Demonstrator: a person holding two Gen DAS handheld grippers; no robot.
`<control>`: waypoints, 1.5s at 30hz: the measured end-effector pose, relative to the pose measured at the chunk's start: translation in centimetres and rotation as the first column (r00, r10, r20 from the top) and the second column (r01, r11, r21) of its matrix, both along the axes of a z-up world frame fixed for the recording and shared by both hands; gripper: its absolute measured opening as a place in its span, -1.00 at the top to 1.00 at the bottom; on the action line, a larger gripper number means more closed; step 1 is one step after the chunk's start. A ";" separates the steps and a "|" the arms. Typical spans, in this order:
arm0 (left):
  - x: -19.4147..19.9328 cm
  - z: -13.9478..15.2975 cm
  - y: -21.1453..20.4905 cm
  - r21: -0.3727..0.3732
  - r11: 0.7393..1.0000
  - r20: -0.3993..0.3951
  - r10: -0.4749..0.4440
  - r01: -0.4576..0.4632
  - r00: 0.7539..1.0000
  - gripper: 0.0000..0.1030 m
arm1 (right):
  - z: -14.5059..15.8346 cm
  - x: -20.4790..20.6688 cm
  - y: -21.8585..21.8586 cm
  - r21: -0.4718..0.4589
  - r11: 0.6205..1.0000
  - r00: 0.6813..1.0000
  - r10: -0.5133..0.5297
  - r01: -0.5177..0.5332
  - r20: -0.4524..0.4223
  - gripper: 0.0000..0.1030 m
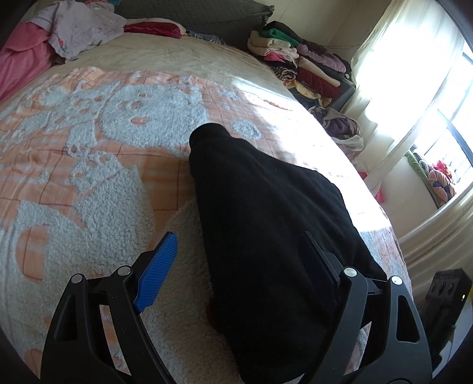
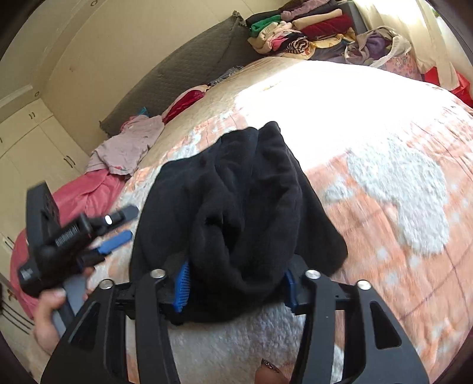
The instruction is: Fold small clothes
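Observation:
A small black fleece garment (image 1: 266,221) lies bunched on the orange-and-white fleece blanket (image 1: 88,147) that covers the bed. My left gripper (image 1: 236,265) is open wide. Its blue left pad (image 1: 156,271) hangs clear over the blanket, and its right finger rests over the garment's near end. In the right wrist view, the black garment (image 2: 236,206) is heaped in folds, and its near edge sits between the blue pads of my right gripper (image 2: 236,288). The jaws stand apart around the fabric without pinching it. A hand holds the left gripper (image 2: 124,226) open beside the garment's left edge.
Loose lilac and pink clothes (image 1: 79,26) and a pink cover (image 1: 20,59) lie at the far left of the bed. A stack of folded clothes (image 1: 295,65) sits beyond the far right corner, by a bright curtained window (image 1: 414,73). A grey headboard cushion (image 2: 183,68) leans on the wall.

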State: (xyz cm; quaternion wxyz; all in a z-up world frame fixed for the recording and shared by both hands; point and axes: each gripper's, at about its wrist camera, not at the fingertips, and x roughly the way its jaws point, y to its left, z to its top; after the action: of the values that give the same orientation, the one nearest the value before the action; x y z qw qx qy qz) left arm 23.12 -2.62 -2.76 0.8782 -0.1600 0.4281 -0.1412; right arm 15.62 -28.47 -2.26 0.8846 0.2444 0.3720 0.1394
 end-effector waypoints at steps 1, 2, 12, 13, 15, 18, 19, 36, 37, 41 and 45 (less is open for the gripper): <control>0.0 -0.2 0.1 -0.005 1.000 -0.006 -0.001 0.001 1.000 -0.48 | 0.3 0.6 -0.3 0.015 1.000 1.000 0.014 -0.014 -0.005 -0.20; -0.1 -0.3 0.1 -0.009 1.000 -0.010 -0.003 0.003 1.000 -0.48 | 0.6 1.2 -0.6 0.034 0.999 1.000 0.014 -0.014 -0.012 -0.21; -0.6 -0.7 -1.0 0.039 0.998 -0.027 -0.043 0.044 0.999 -0.48 | 0.7 8.0 -1.6 0.023 0.990 0.980 0.139 -0.137 -0.141 -0.36; -0.7 -0.7 -1.1 0.045 0.998 -0.029 -0.048 0.049 0.998 -0.48 | 0.6 8.3 -1.3 0.003 0.990 0.979 0.142 -0.143 -0.147 -0.29; -0.7 -0.9 -1.3 0.058 0.997 -0.034 -0.055 0.057 0.998 -0.48 | 0.7 8.4 -0.8 -0.038 0.985 0.976 0.160 -0.167 -0.145 -0.12; -0.8 -0.9 -1.4 0.067 0.996 -0.035 -0.060 0.062 0.998 -0.48 | 0.9 8.4 -0.3 -0.074 0.978 0.976 0.184 -0.193 -0.114 0.36; -0.7 -0.9 -1.4 0.065 0.996 -0.036 -0.061 0.063 0.997 -0.48 | 1.1 8.4 -0.2 -0.081 0.975 0.975 0.196 -0.205 -0.102 0.47; -0.8 -1.8 -3.6 0.061 0.988 -0.079 -0.135 0.140 0.988 -0.50 | -0.8 9.1 -1.3 -0.241 0.956 0.986 0.157 -0.165 -0.053 0.53; -0.9 -1.9 -3.7 0.069 0.987 -0.079 -0.138 0.143 0.987 -0.50 | -0.8 9.0 -1.3 -0.225 0.961 0.987 0.151 -0.159 -0.051 0.51; -1.0 -1.9 -3.8 0.068 0.987 -0.082 -0.143 0.149 0.986 -0.51 | 0.1 7.9 -1.4 -0.220 0.962 0.987 0.154 -0.159 -0.039 0.38; -1.2 -1.8 -4.1 0.073 0.985 -0.081 -0.150 0.156 0.985 -0.51 | 0.8 6.6 -1.8 -0.191 0.966 0.985 0.168 -0.174 -0.047 0.21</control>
State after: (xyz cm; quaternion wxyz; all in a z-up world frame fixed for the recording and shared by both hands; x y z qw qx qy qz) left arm 21.90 -6.70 -4.56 0.8536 -0.0969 0.4772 -0.1852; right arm 22.20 -30.23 -1.49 0.8831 0.1260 0.4169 0.1743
